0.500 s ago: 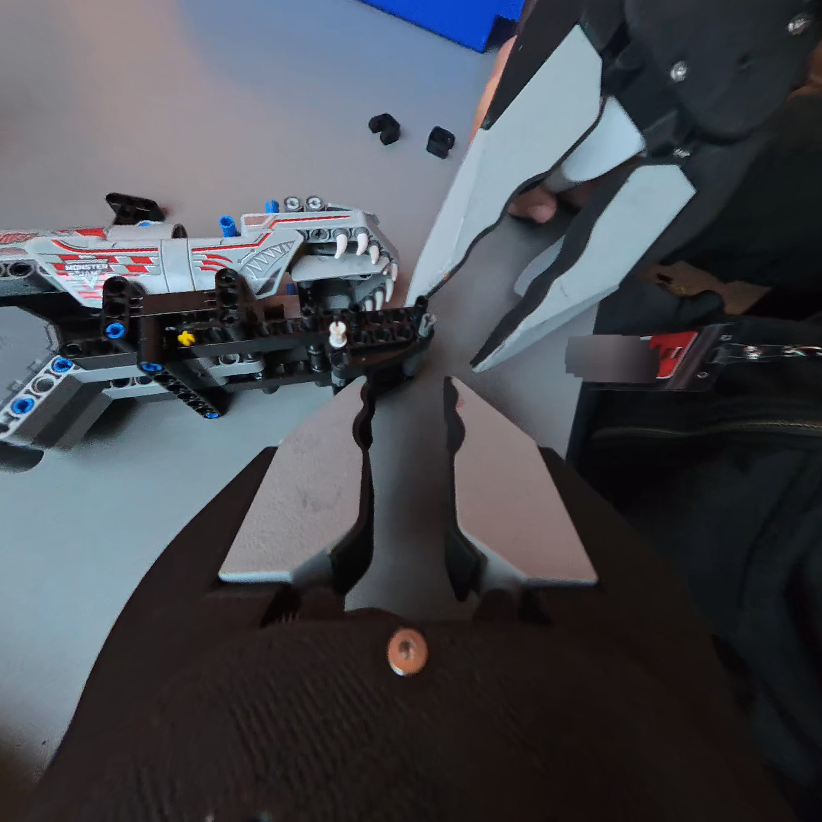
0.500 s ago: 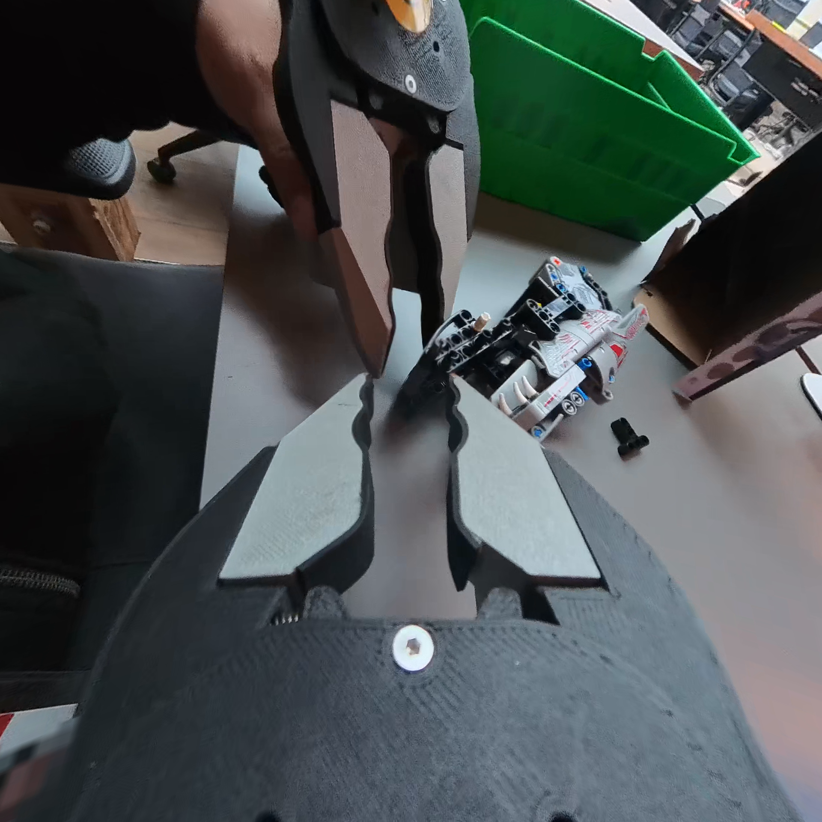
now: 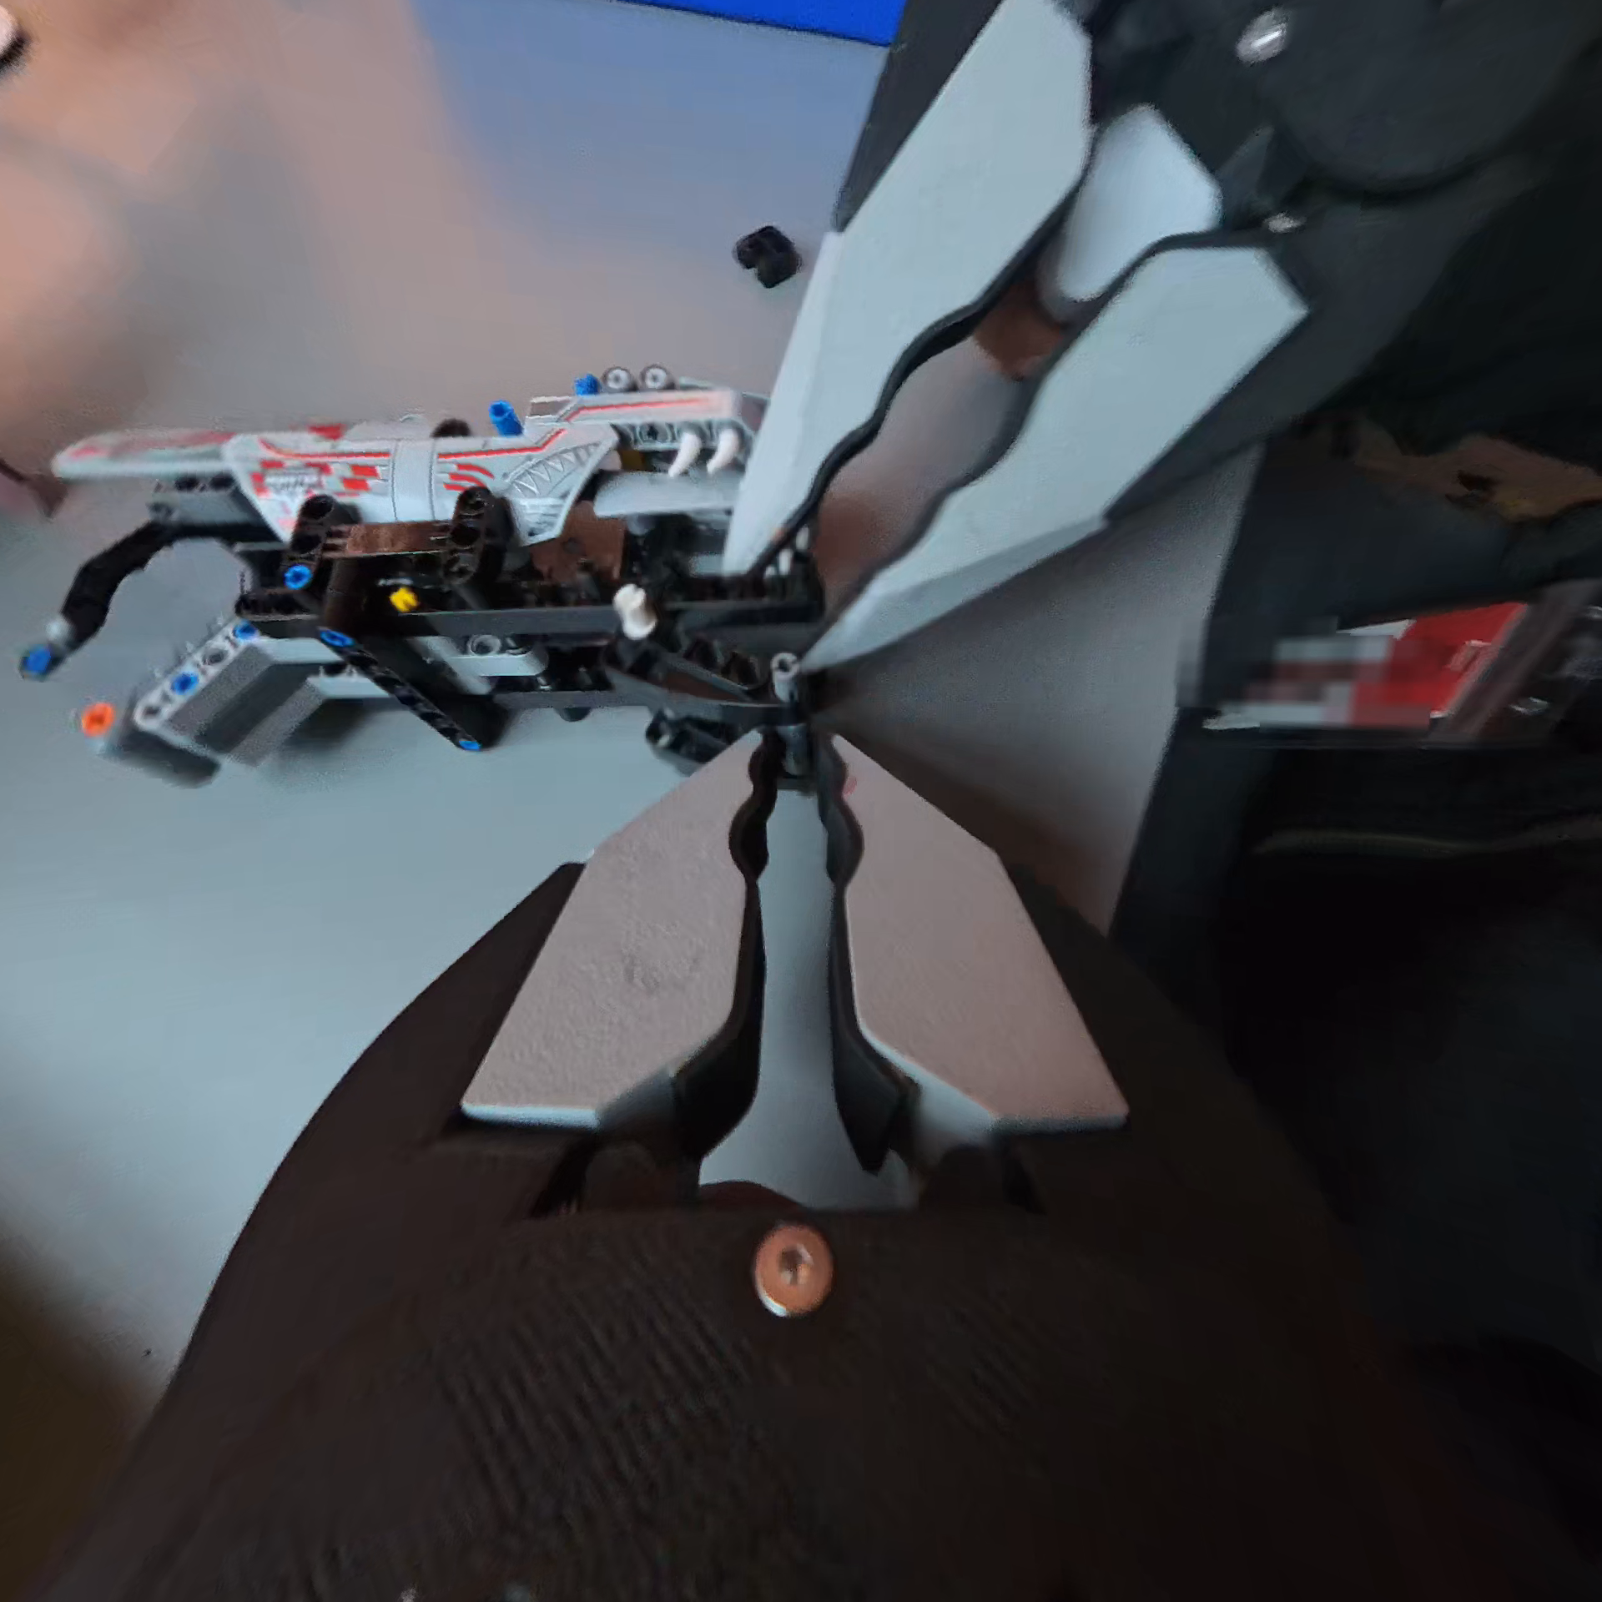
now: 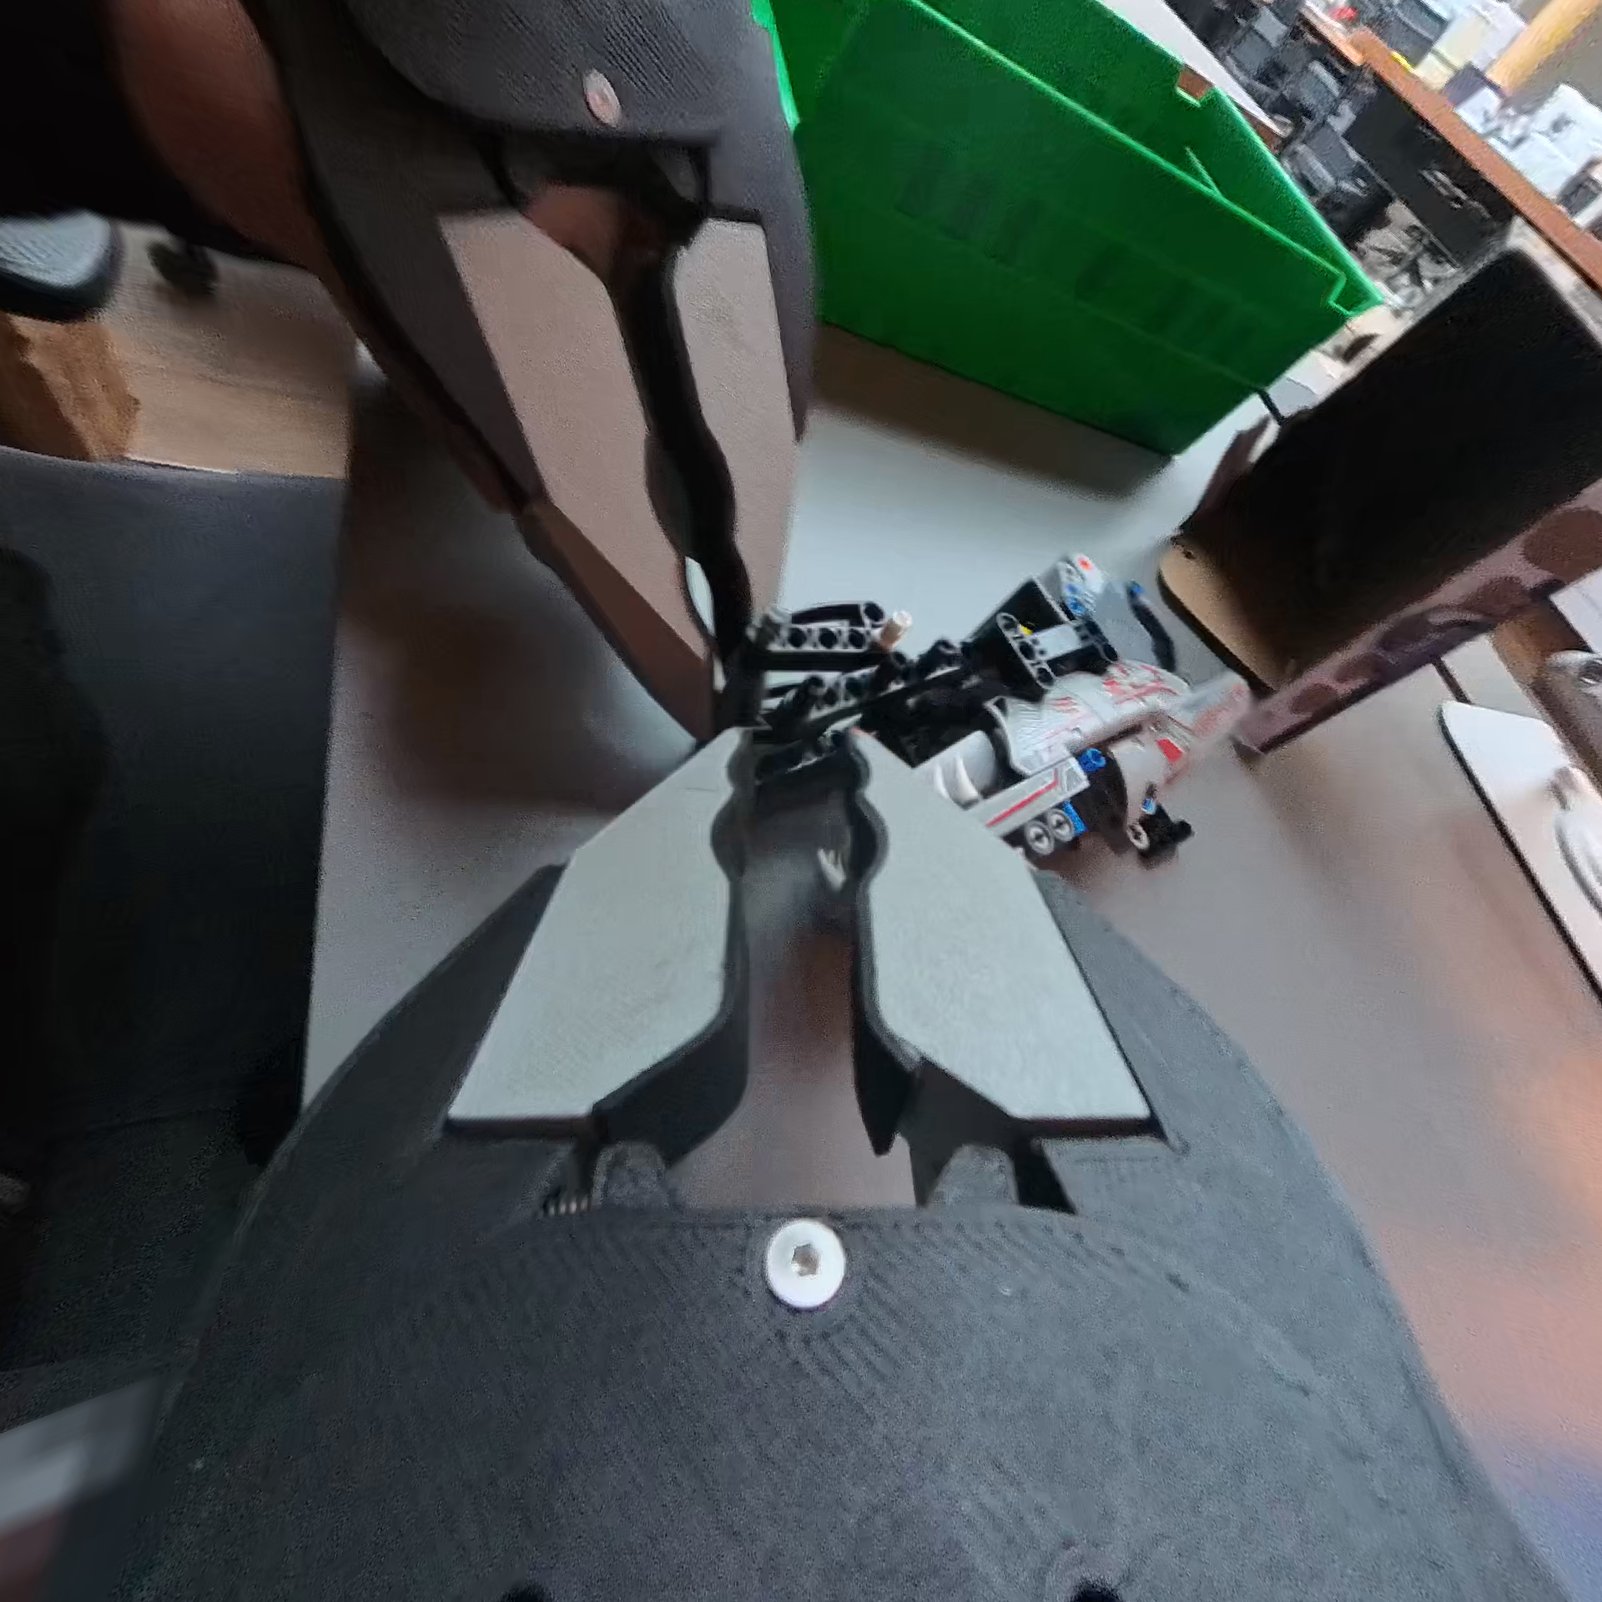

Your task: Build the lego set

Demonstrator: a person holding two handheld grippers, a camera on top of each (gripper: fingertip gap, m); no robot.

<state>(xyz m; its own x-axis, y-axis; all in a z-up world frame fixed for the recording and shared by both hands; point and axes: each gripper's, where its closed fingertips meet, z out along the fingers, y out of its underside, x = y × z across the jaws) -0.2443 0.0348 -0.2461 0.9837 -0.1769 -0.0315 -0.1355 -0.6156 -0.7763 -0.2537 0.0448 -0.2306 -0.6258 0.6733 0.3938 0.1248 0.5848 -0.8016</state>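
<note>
1. a bright green plastic bin (image 4: 1066, 234) stands at the far side of the grey tabletop (image 4: 1300, 997), its rim open.
2. a dark brown cardboard box (image 4: 1422, 485) sits to the right of the bin, near the table's edge.
3. a blue flat object (image 3: 780, 13) shows only as a strip at the far edge of the left wrist view.
4. a black office chair seat (image 4: 52, 260) stands on the wooden floor (image 4: 234, 390) beyond the table.
</note>
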